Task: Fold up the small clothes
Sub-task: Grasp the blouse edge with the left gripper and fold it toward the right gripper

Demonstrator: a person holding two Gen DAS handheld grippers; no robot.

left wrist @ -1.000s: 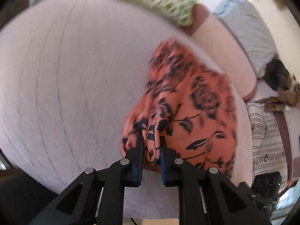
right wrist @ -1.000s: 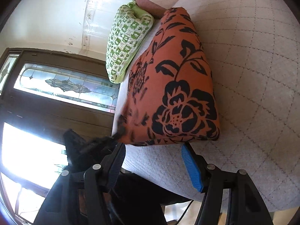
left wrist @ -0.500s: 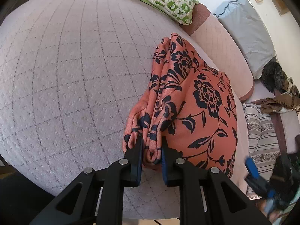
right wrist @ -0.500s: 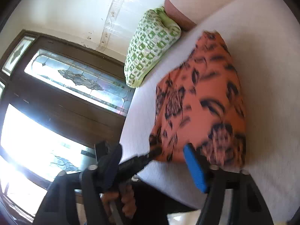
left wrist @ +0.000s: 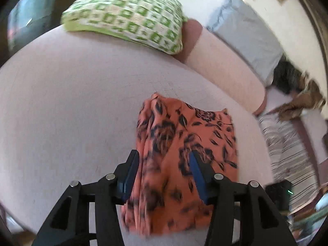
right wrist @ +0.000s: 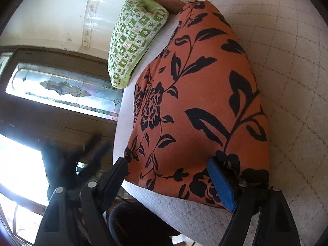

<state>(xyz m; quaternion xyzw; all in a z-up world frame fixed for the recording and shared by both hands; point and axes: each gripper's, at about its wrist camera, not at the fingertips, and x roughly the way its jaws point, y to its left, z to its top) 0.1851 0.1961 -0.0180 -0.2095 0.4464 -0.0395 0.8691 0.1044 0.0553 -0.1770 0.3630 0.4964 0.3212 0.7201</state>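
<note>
An orange garment with a black flower print (left wrist: 180,153) lies folded on the pale quilted bed cover (left wrist: 71,102). My left gripper (left wrist: 164,168) is open above its near end, fingers apart on either side of the bunched edge, holding nothing. In the right wrist view the same garment (right wrist: 201,94) fills the middle. My right gripper (right wrist: 168,176) is open close over its near edge. Its blue-padded finger (right wrist: 221,184) lies against the cloth.
A green and white checked pillow (left wrist: 127,18) lies at the head of the bed, also in the right wrist view (right wrist: 135,41). A pink bolster (left wrist: 223,65), a grey pillow (left wrist: 250,32) and a striped cloth (left wrist: 287,147) lie to the right. A glass-panelled door (right wrist: 53,86) stands beyond the bed's edge.
My left gripper has opened and let go of the garment's bunched edge, then drawn back. My right gripper has come back in close over the garment's near edge.
</note>
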